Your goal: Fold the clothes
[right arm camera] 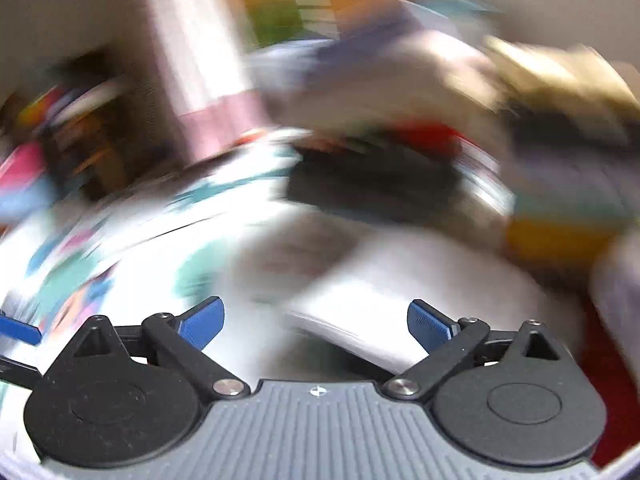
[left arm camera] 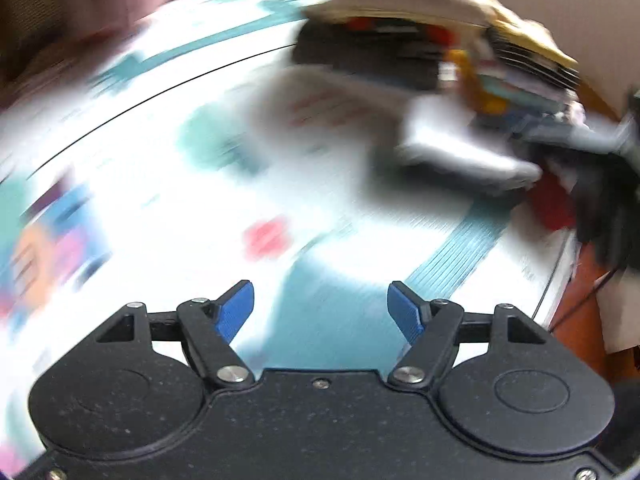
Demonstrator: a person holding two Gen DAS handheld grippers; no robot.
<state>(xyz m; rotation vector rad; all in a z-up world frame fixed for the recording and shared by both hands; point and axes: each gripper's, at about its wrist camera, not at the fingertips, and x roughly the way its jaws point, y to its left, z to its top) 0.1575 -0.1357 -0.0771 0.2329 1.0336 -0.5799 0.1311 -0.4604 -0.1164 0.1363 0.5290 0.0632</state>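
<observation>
A folded white garment [left arm camera: 460, 148] lies on the printed white-and-teal table cover [left arm camera: 160, 128], toward the far right of the left wrist view; in the right wrist view it [right arm camera: 384, 300] sits just ahead of the fingers. Behind it stands a heap of stacked clothes [left arm camera: 420, 28], a dark piece at its base. Both views are heavily blurred. The left gripper [left arm camera: 320, 304] hangs above the cover, jaws spread wide, gripping nothing. The right gripper [right arm camera: 316, 320] is likewise splayed and empty

Both wrist views low over the table [left arm camera: 120, 128] (blurred); shared clothes pile [left arm camera: 460, 40]
</observation>
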